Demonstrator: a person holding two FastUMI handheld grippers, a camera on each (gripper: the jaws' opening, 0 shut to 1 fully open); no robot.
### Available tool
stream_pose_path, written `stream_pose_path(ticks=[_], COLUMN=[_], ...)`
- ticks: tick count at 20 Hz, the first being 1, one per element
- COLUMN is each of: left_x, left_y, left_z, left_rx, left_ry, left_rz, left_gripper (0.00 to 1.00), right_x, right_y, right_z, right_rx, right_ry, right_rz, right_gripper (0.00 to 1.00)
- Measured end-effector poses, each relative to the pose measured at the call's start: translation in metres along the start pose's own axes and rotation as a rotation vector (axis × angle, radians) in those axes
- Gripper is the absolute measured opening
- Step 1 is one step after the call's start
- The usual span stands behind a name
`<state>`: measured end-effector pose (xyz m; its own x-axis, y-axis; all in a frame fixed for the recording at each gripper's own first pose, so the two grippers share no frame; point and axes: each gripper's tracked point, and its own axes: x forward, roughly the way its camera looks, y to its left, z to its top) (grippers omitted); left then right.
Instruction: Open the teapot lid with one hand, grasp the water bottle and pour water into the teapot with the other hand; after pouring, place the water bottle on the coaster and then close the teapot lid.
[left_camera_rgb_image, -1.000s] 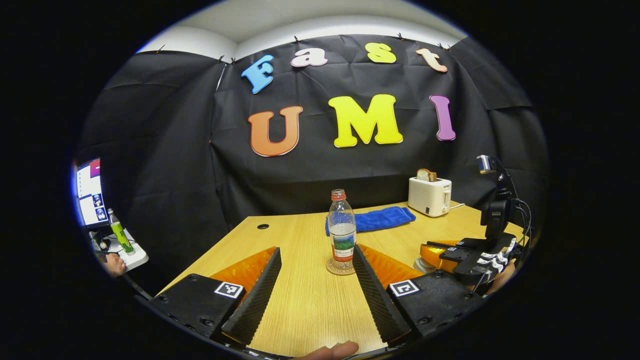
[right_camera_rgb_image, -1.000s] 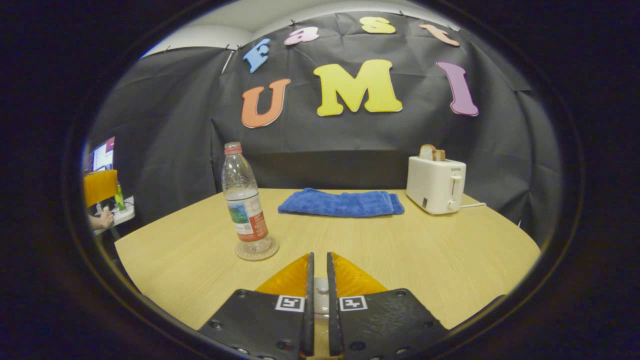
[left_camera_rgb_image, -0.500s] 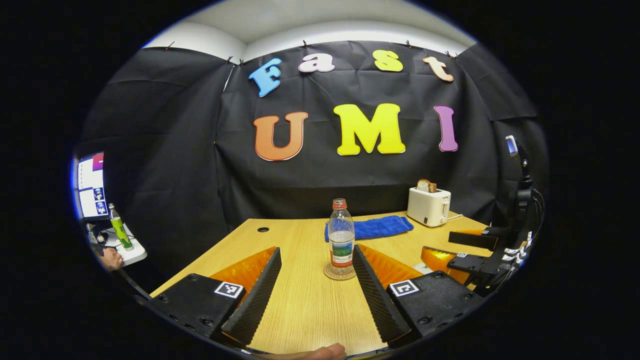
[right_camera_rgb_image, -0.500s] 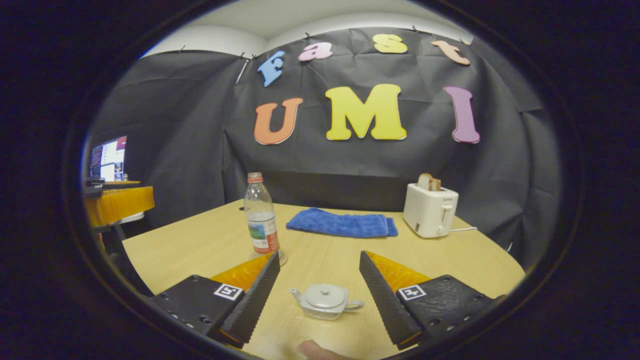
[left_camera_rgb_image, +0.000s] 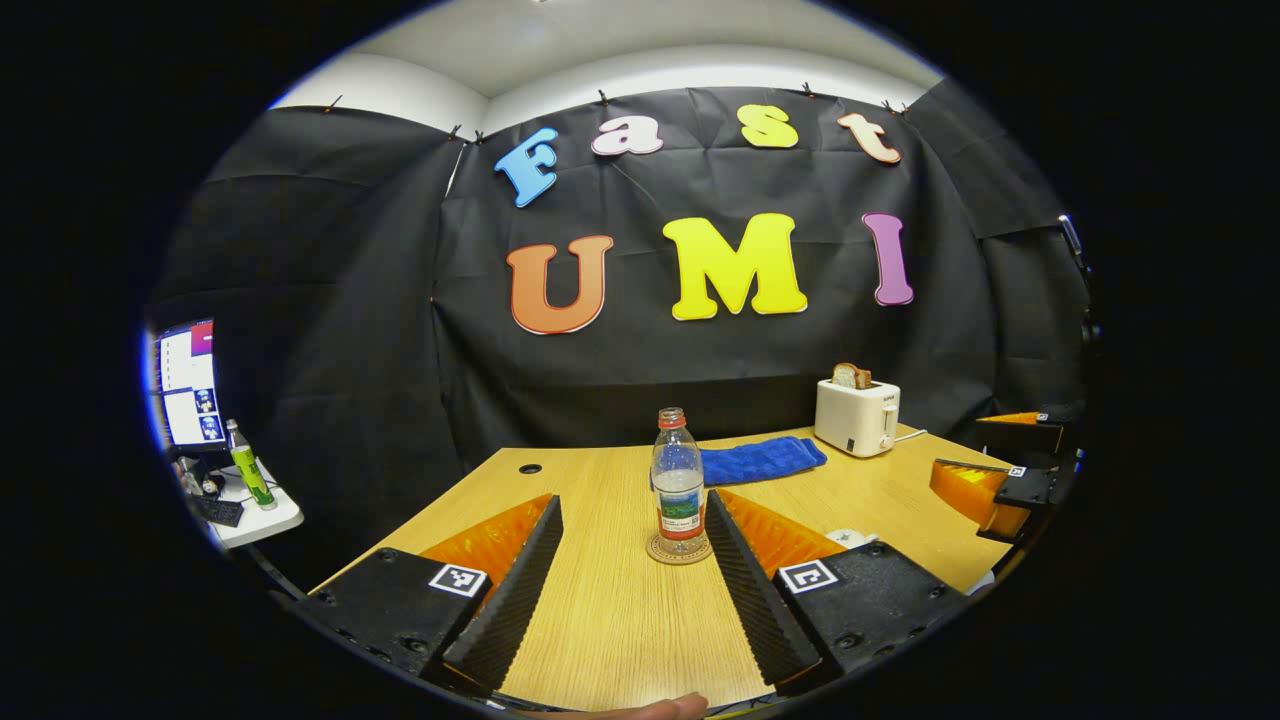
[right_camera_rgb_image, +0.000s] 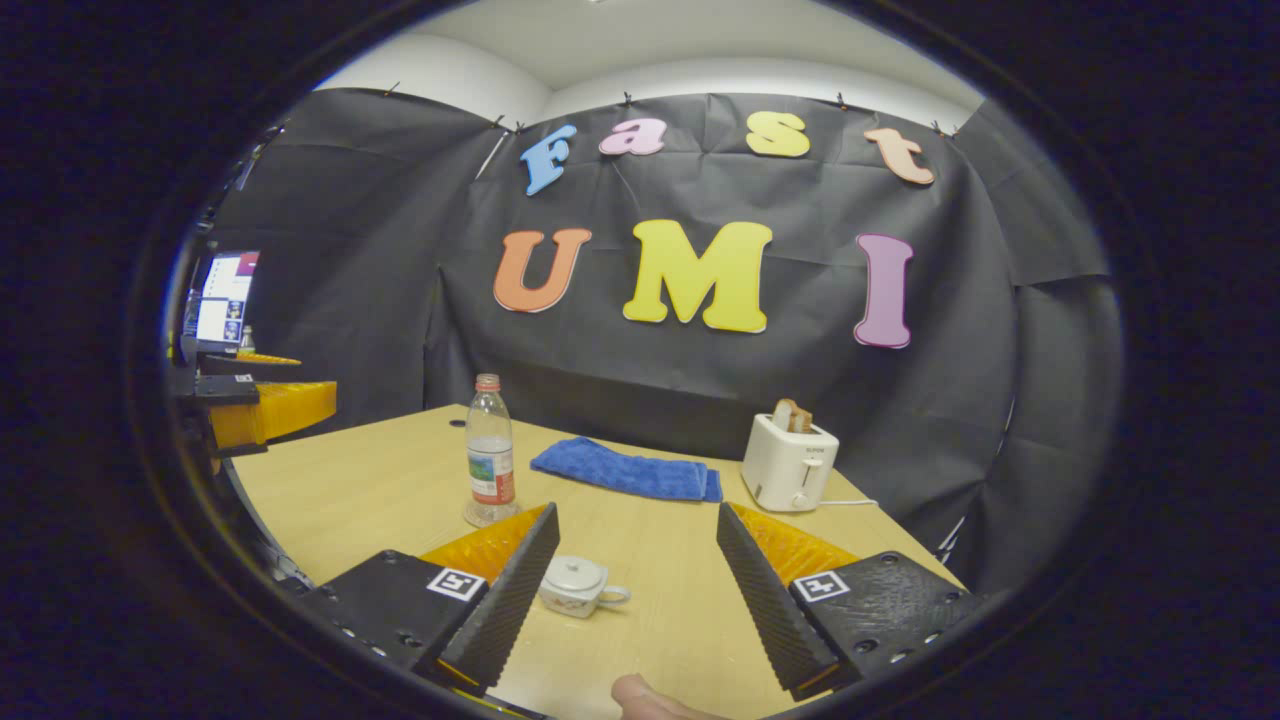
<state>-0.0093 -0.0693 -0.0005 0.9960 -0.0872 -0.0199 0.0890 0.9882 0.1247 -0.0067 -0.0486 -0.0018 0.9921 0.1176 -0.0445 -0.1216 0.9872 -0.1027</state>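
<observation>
A clear water bottle (left_camera_rgb_image: 679, 487) with a red cap stands upright on a round coaster (left_camera_rgb_image: 678, 550) on the wooden table (left_camera_rgb_image: 620, 620). My left gripper (left_camera_rgb_image: 633, 545) is open, well back from the bottle, nothing between its fingers. The right gripper view has the same bottle (right_camera_rgb_image: 490, 456) farther off at the left, and a small white teapot (right_camera_rgb_image: 574, 586) with its lid on, just beyond the left finger. My right gripper (right_camera_rgb_image: 636, 555) is open and holds nothing. The right gripper (left_camera_rgb_image: 1000, 475) also appears at the right edge of the left gripper view, and the left gripper (right_camera_rgb_image: 262, 405) at the left edge of the right gripper view.
A blue towel (right_camera_rgb_image: 625, 470) lies at the back of the table, and a white toaster (right_camera_rgb_image: 788, 462) with bread in it stands to its right. A side stand with a monitor (left_camera_rgb_image: 188, 385) and a green bottle (left_camera_rgb_image: 245, 468) lies beyond the table's left edge.
My right gripper went from shut to open and drew back from the teapot, whose lid now sits on it. My left gripper pulled back and rose; the bottle looks smaller.
</observation>
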Motion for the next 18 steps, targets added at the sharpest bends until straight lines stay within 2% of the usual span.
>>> stream_pose_path(ticks=[3, 6, 11, 18], left_x=[-0.003, -0.006, -0.010, -0.012], left_y=[-0.001, -0.008, -0.014, -0.029], left_z=[-0.002, -0.014, -0.007, -0.007], left_rx=[0.005, -0.011, 0.053, -0.005], left_ry=[0.007, 0.056, 0.007, -0.007], left_rz=[0.032, 0.060, 0.108, 0.082], left_gripper=[0.90, 0.90, 0.90, 0.90], right_x=[-0.019, -0.040, -0.053, -0.049], right_y=[-0.032, -0.048, -0.075, -0.087], right_z=[0.005, 0.005, -0.006, -0.015], right_rx=[0.043, 0.102, 0.115, 0.131], right_ry=[-0.039, -0.077, -0.085, -0.050], right_rz=[-0.061, -0.060, -0.074, -0.090], right_gripper=[0.96, 0.95, 0.96, 0.96])
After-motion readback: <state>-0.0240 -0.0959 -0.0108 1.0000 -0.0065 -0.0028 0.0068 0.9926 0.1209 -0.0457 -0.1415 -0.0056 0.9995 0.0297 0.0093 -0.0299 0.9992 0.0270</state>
